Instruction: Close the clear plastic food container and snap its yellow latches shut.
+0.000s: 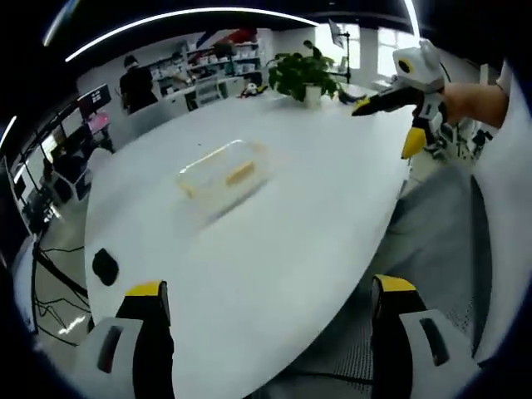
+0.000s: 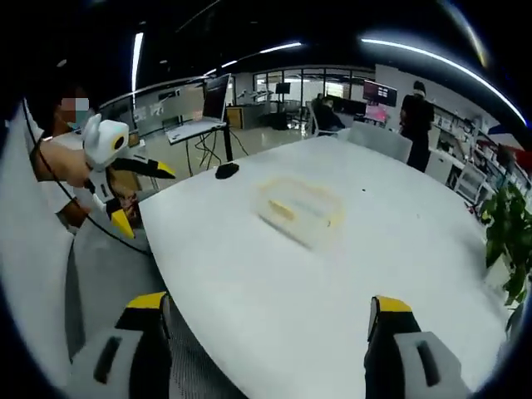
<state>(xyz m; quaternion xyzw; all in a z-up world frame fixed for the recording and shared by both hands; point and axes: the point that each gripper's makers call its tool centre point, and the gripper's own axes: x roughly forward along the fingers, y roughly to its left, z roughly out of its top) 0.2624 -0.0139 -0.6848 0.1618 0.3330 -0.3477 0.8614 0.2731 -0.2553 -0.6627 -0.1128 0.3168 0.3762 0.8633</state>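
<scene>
one clear plastic food container (image 1: 223, 173) lies on the white tabletop (image 1: 274, 249), near its middle, with nothing else close to it. in the left gripper view two yellow latches can be made out on it: one on the long side facing the camera (image 1: 240, 173) and one at its left end (image 1: 188, 190). the picture is too blurred to say whether the lid sits fully down or whether the latches are snapped.

two grippers are in use, neither touching anything. the left gripper (image 1: 270, 289) has its two yellow-tipped jaws spread wide with nothing between them; the container lies well ahead of them, above the gap and a little toward the left jaw. the right gripper (image 2: 266, 301) likewise has its jaws spread wide and empty, and the container (image 2: 300, 209) lies well ahead, roughly over the middle of the gap. each gripper also shows in the other's view, held off the edge of the tabletop, well apart from the container.

one potted plant (image 1: 301, 75) stands at the far end of the tabletop. one small dark object (image 1: 105, 266) rests near the tabletop's left edge. one person in dark clothes (image 1: 135, 83) stands in the background.
</scene>
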